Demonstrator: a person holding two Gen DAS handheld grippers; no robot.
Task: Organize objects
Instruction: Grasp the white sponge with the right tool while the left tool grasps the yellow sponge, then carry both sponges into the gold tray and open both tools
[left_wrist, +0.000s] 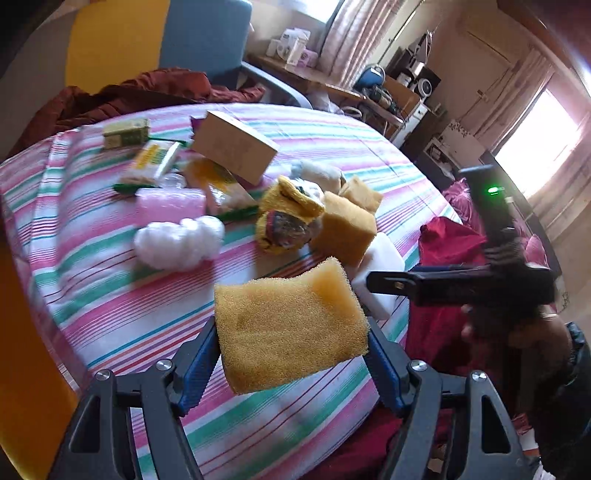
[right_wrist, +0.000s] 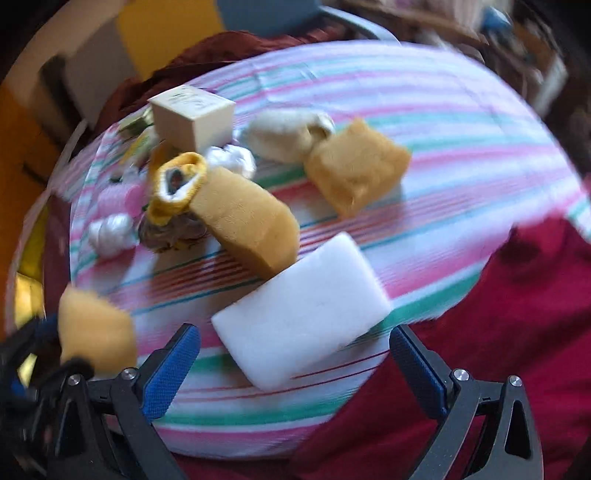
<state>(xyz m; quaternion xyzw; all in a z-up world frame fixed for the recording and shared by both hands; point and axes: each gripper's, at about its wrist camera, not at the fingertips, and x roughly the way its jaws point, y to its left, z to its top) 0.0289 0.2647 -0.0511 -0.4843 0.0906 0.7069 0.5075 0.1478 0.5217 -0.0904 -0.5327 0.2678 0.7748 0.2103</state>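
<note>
Yellow sponge (left_wrist: 291, 328): sits between the blue pads of the left tool (left_wrist: 291, 363), raised off the striped cloth (left_wrist: 110, 295) at its near edge — both pads touch its sides, so it looks gripped.
White foam block (right_wrist: 303, 317): lies flat on the cloth near the edge, just ahead of the right tool (right_wrist: 295, 356).
Right tool: jaws wide apart, nothing between the pads — hovering above the block.
Clutter beyond: more sponges (right_wrist: 356, 168), yellow socks (left_wrist: 291, 206), cotton (left_wrist: 179, 242) and a cardboard box (left_wrist: 234, 146), packed close together.
Risk: the soft sponge may squash and slip from a light hold.
Risk: the block lies beside the drop-off; an off-centre closing could nudge it onto the red fabric (right_wrist: 498, 314).
</note>
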